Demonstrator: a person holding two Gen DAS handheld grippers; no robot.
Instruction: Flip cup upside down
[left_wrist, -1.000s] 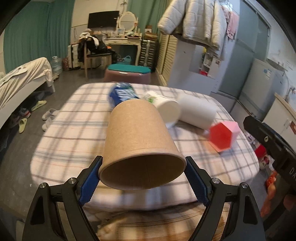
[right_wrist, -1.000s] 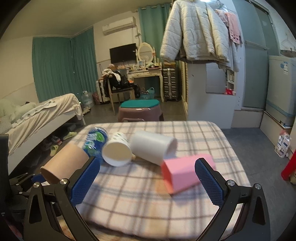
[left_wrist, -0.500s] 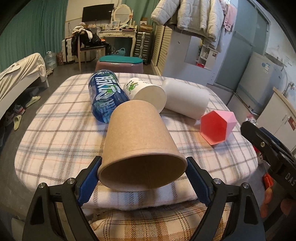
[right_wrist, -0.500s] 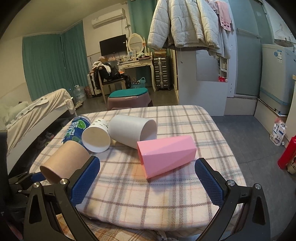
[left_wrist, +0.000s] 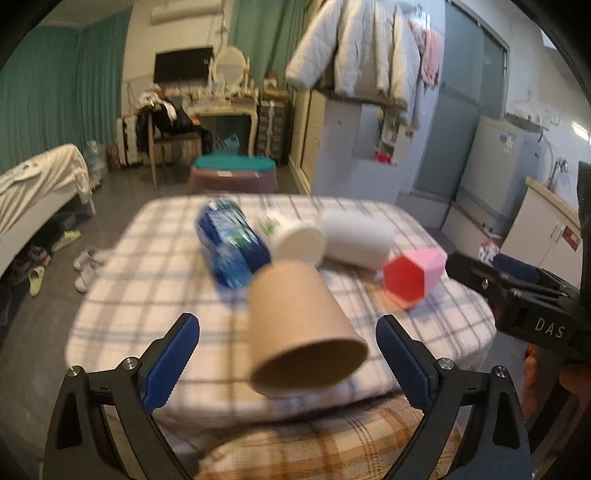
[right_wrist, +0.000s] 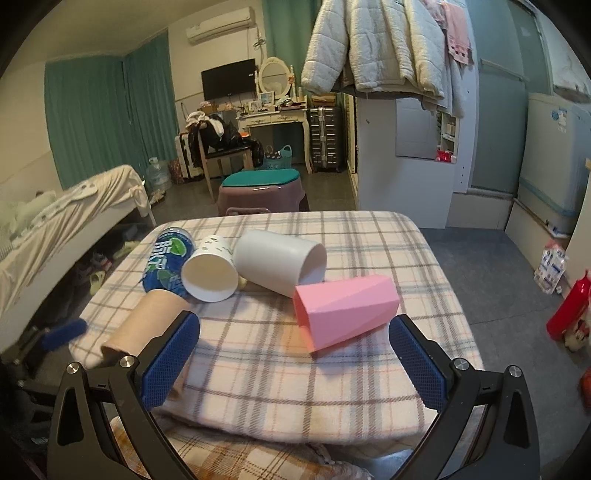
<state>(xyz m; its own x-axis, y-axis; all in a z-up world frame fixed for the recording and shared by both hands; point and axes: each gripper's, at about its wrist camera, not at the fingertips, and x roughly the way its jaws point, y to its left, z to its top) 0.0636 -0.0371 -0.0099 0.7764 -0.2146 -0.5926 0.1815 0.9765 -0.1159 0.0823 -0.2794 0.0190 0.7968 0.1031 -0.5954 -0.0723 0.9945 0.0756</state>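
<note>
The brown paper cup (left_wrist: 301, 325) lies on its side near the front edge of the checked blanket (right_wrist: 295, 369), its open mouth turned toward the left wrist camera and its closed base pointing away toward the other things. It sits low in the centre of the left view, between the two blue pads of the left gripper (left_wrist: 287, 362), but neither pad touches it: the jaws stand wide apart with a clear gap on each side. The picture is smeared, so whether the cup is at rest cannot be told. Judged from how it lies, the flip is not done; the cup would need to stand on its rim.

Just behind it lie a blue bottle (left_wrist: 231, 247), a white paper cup (left_wrist: 297, 242), a white tumbler (left_wrist: 354, 236) and a pink faceted cup (left_wrist: 412, 277), all on their sides in a loose row, probably waiting for the same treatment.

The right gripper (right_wrist: 293, 360) hangs over the near edge of the blanket with its jaws spread and nothing between them; the pink cup lies just beyond its pads, which suggests it may be lined up for that one.
</note>
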